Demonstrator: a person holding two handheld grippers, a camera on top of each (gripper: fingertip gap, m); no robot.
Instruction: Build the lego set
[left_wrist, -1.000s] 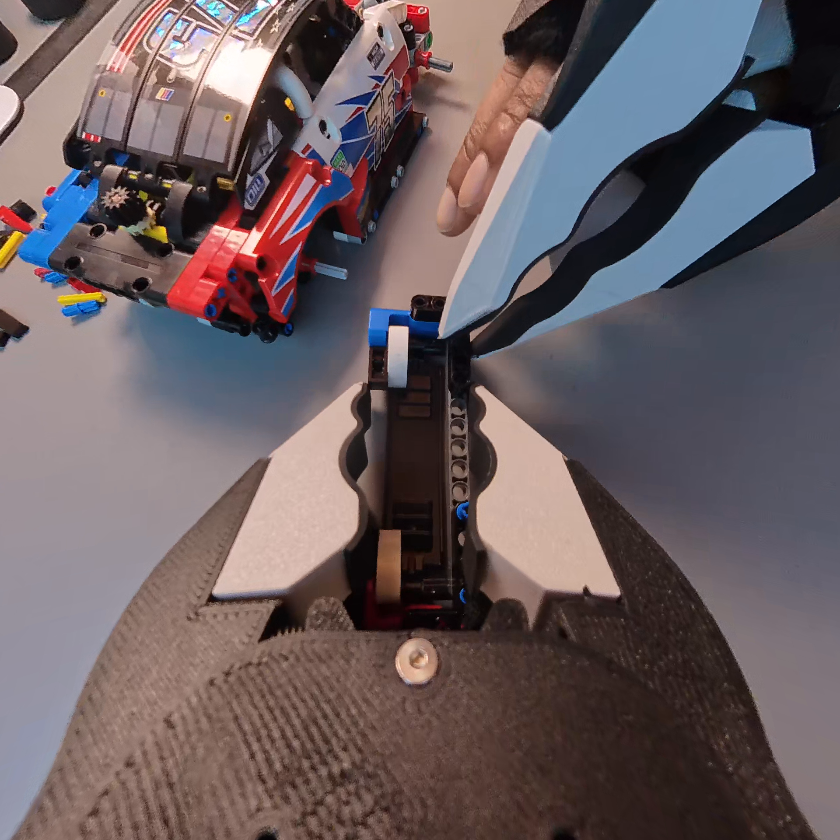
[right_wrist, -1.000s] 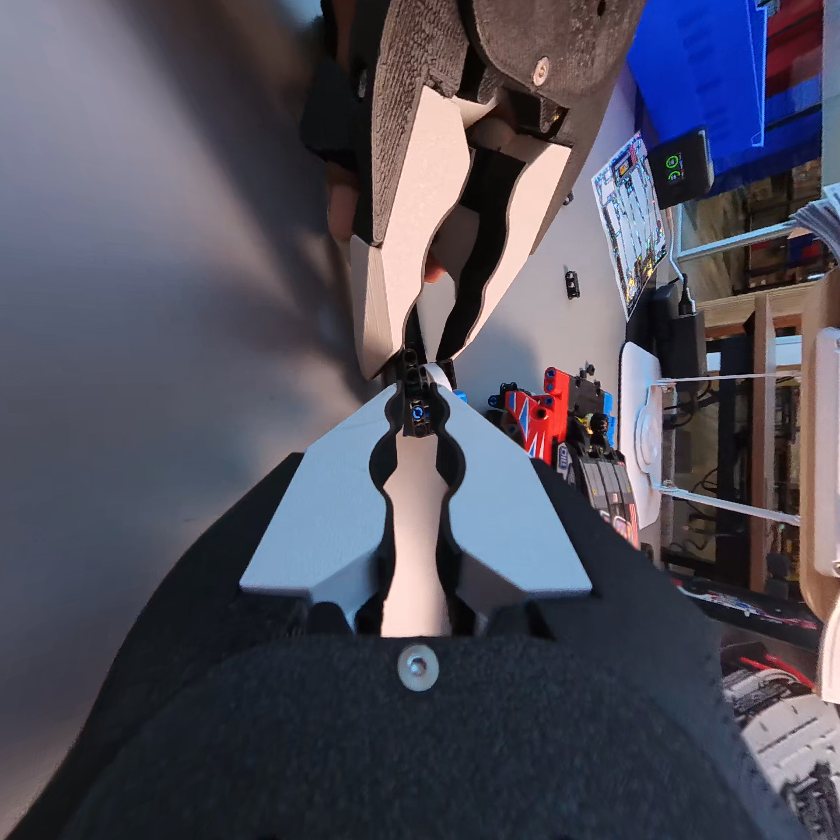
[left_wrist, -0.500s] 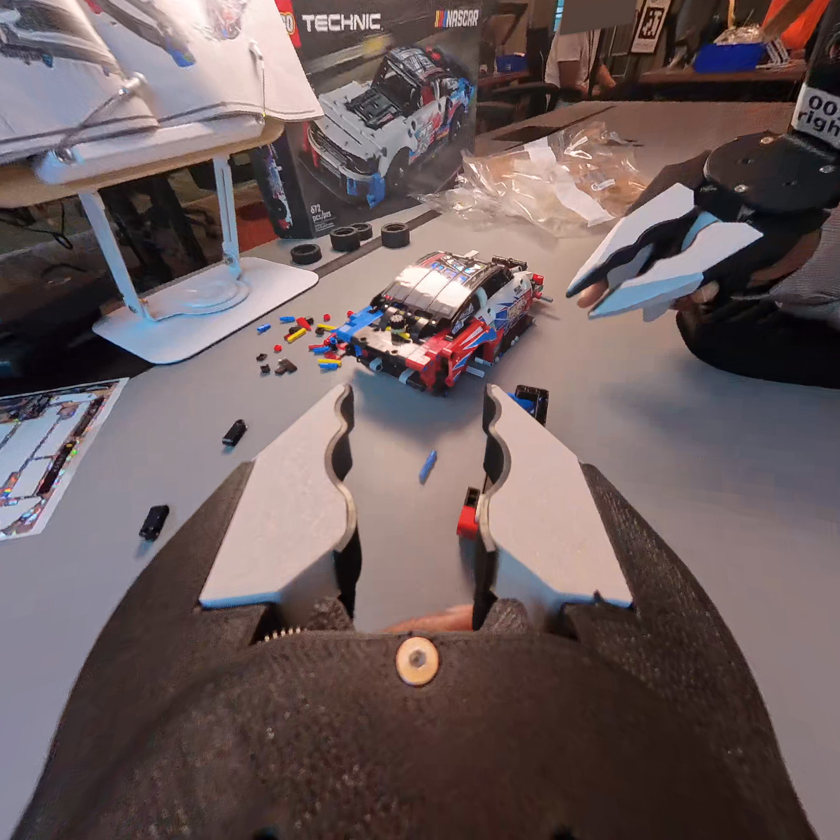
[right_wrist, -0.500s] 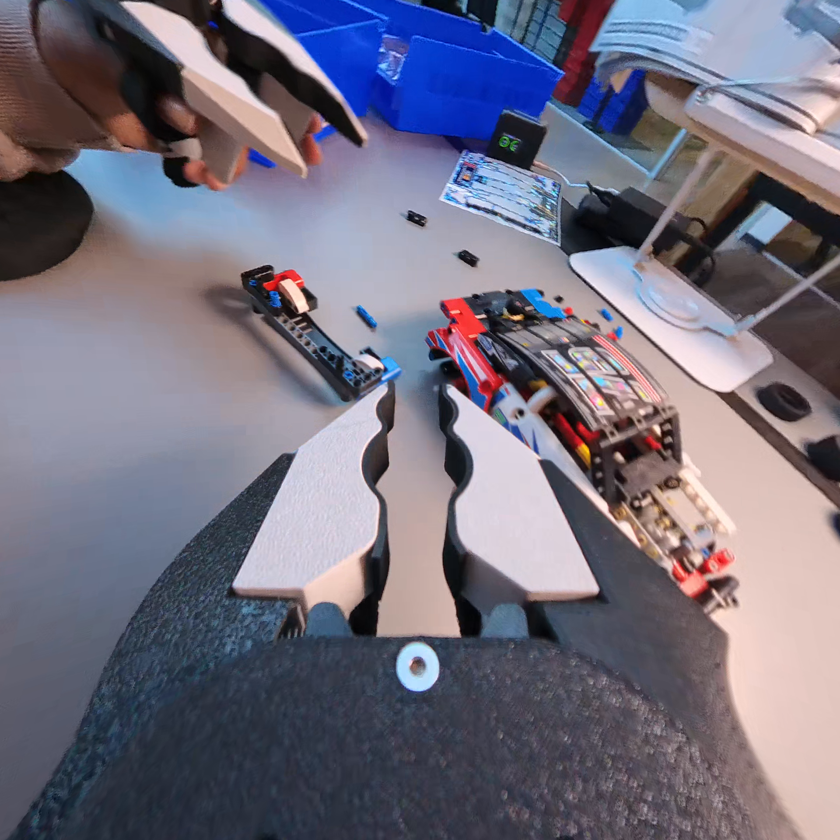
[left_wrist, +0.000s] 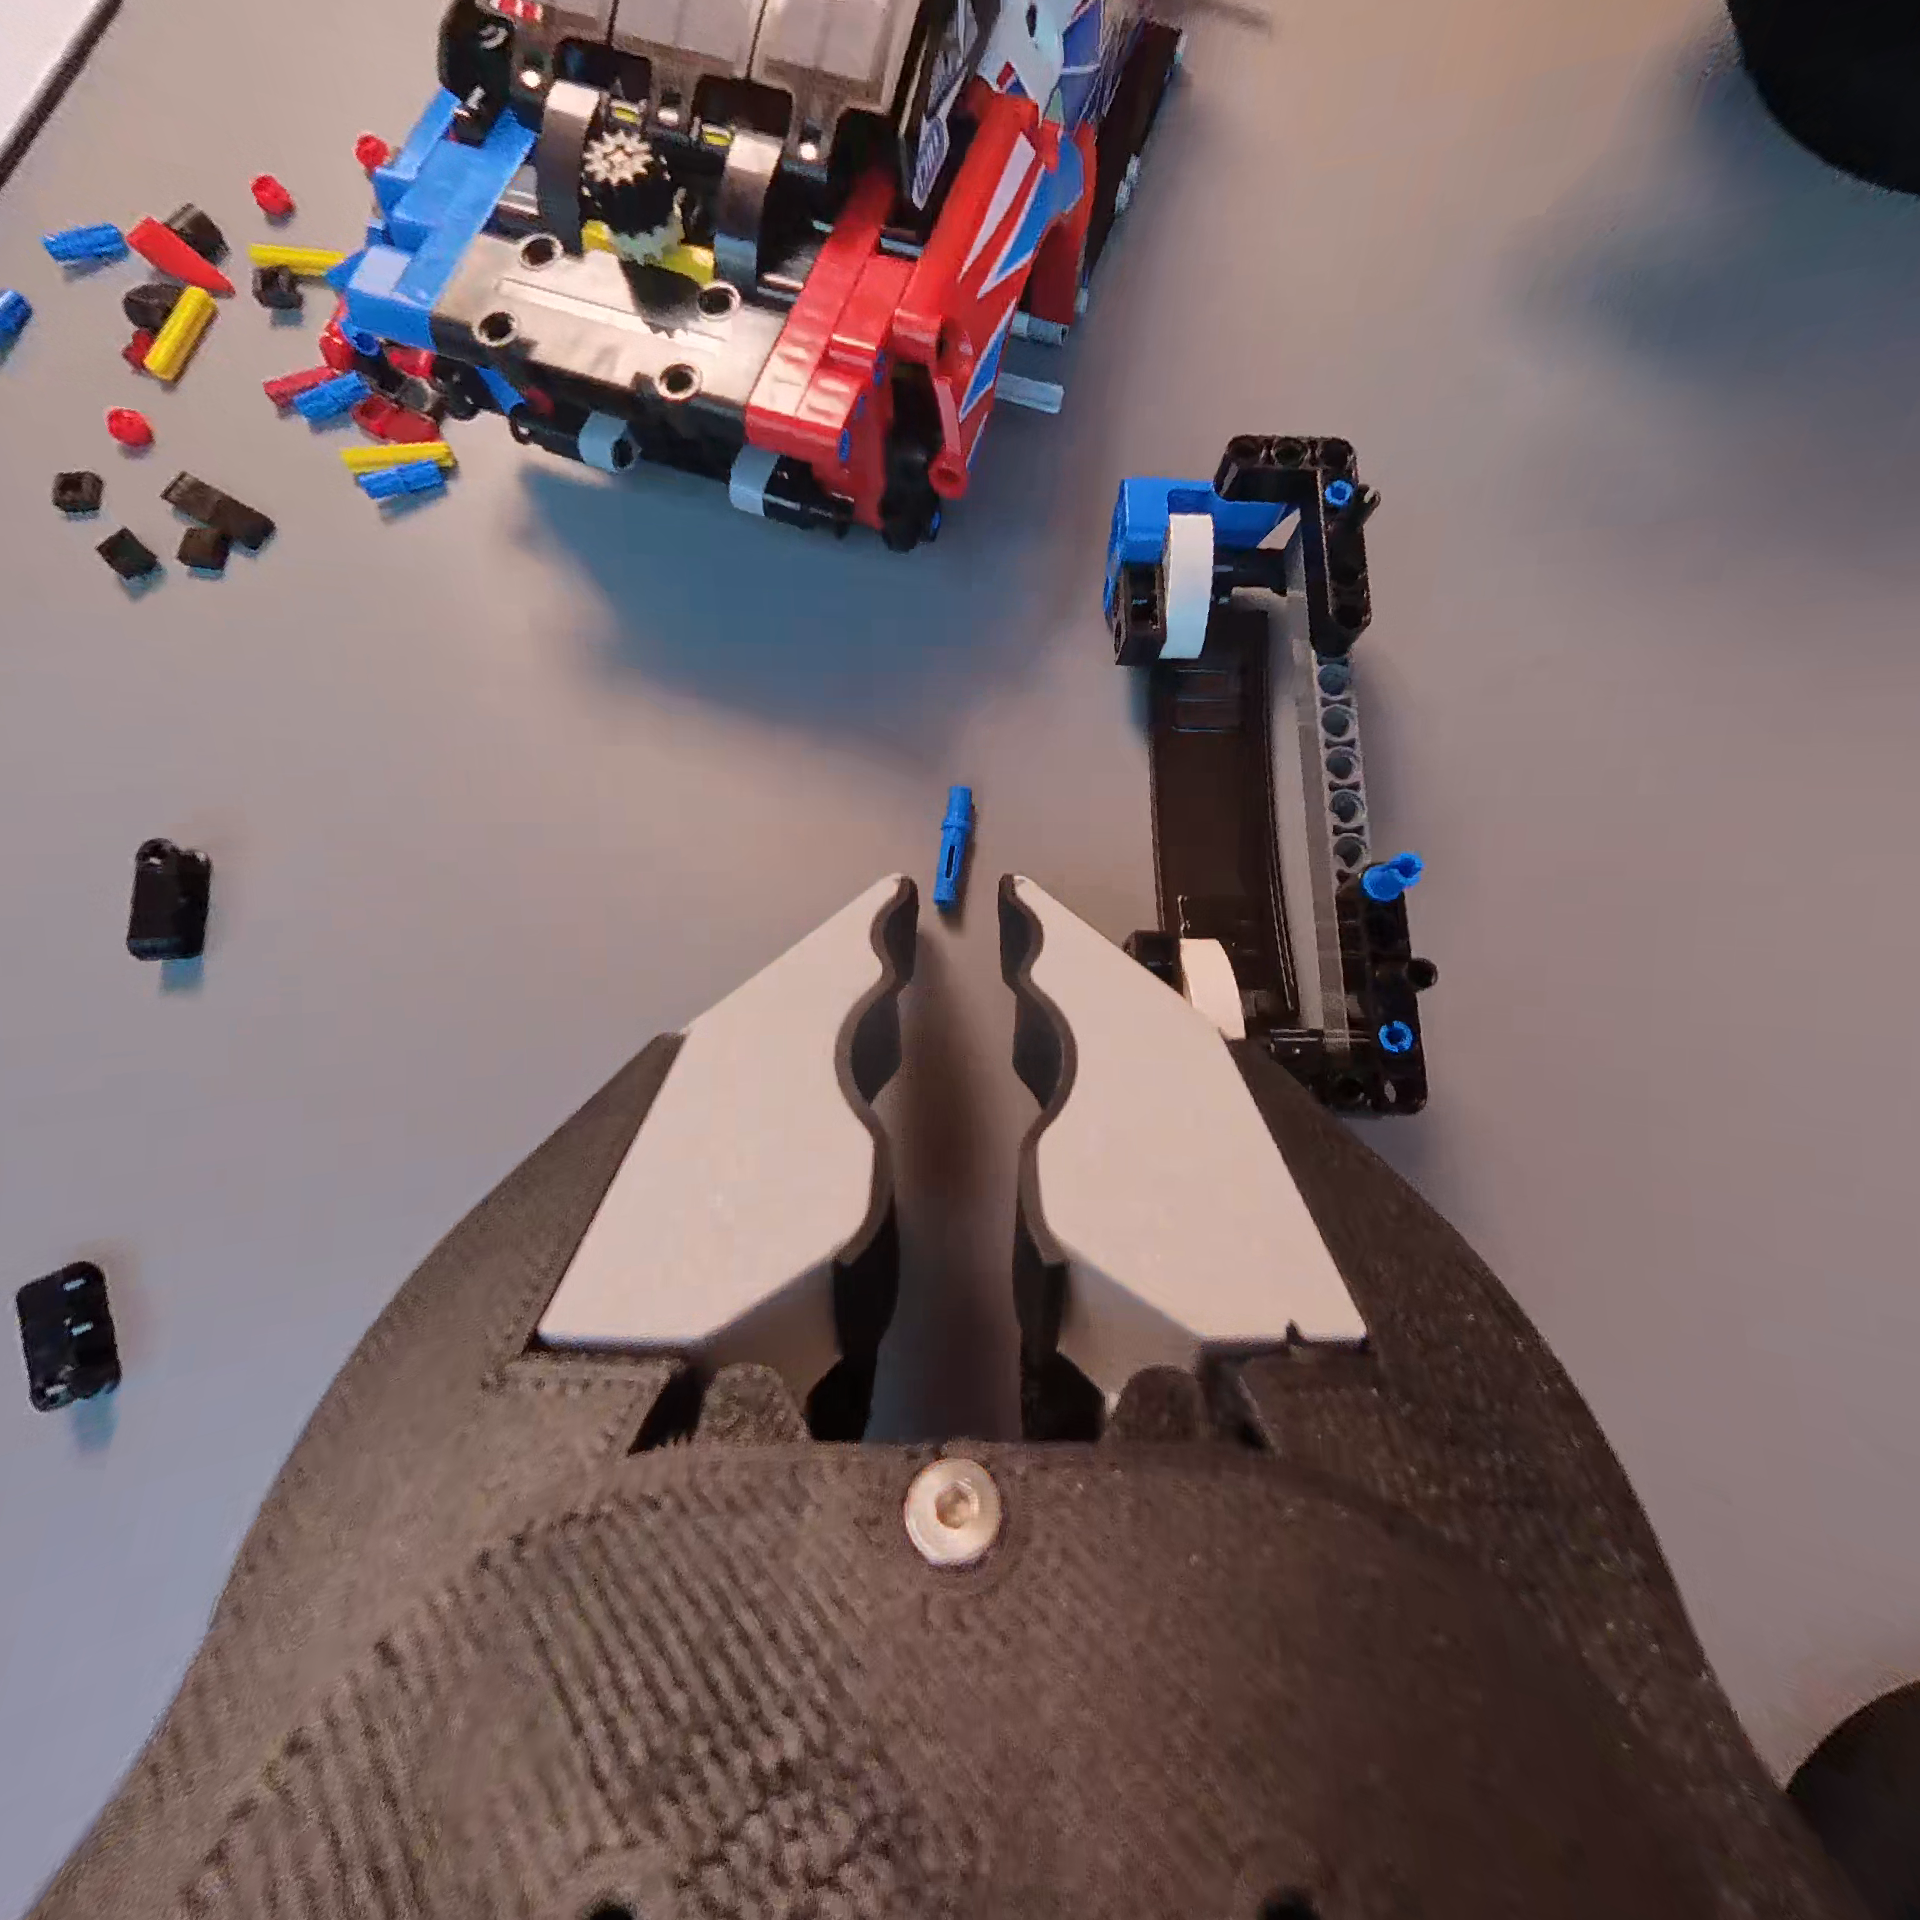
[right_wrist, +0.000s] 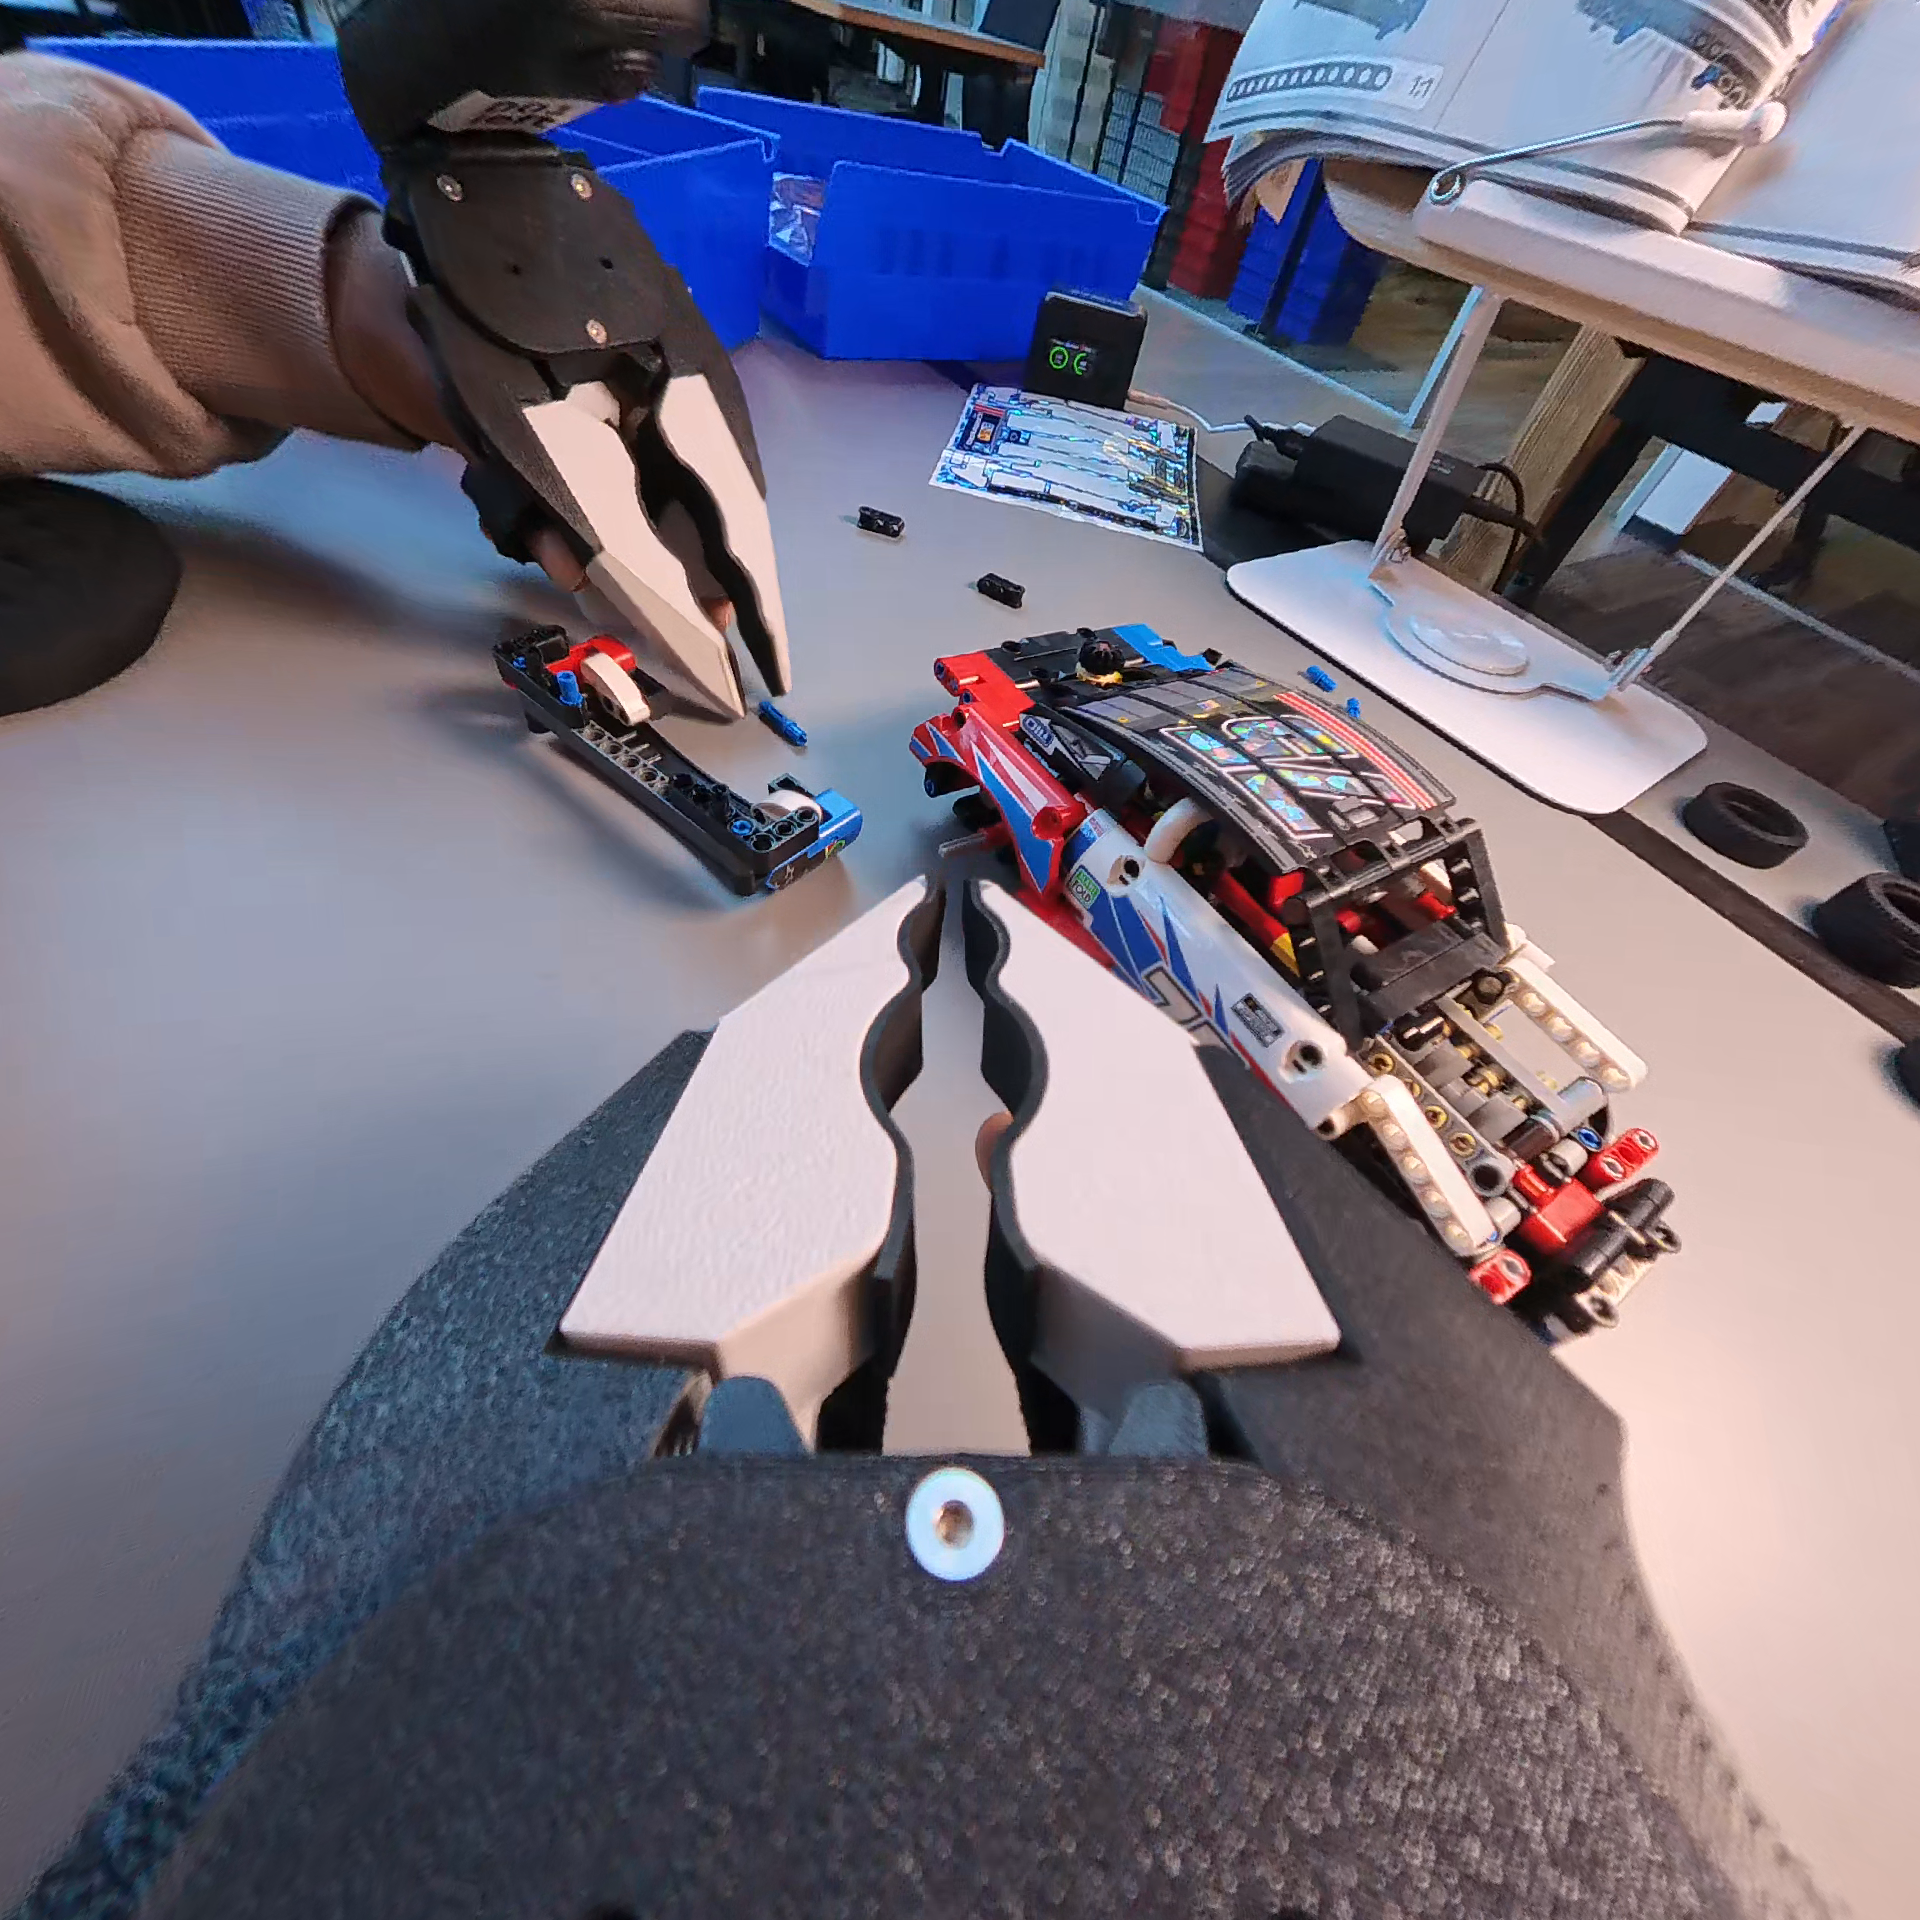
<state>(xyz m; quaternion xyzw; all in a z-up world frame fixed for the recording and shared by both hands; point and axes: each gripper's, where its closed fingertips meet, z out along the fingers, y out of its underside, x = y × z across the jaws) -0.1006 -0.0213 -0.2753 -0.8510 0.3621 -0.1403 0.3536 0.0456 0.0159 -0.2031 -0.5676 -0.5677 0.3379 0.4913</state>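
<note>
The red, white and blue lego car (right_wrist: 1195, 831) stands on the grey table; it also shows in the left wrist view (left_wrist: 790, 260). A long black sub-assembly (left_wrist: 1216, 790) with blue and white parts lies beside it, free of both grippers, and also shows in the right wrist view (right_wrist: 665, 769). A small blue pin (left_wrist: 953, 844) lies just beyond my left gripper (left_wrist: 956, 888), which is narrowly open and empty, tips low over the table. The right wrist view shows that gripper (right_wrist: 758, 698) next to the pin (right_wrist: 781, 722). My right gripper (right_wrist: 951, 894) is almost closed and empty, near the car's side.
Loose small pieces (left_wrist: 187, 312) lie left of the car, with two black parts (left_wrist: 166, 899) nearer. A sticker sheet (right_wrist: 1070, 478), a white book stand base (right_wrist: 1455, 665), tyres (right_wrist: 1745, 826) and blue bins (right_wrist: 935, 239) stand farther back. My hands' fingertips stand some 20 cm from each other.
Both grippers let go of the black sub-assembly, which now lies on the table. My left gripper has tilted down to the blue pin and narrowed. My right gripper has narrowed too.
</note>
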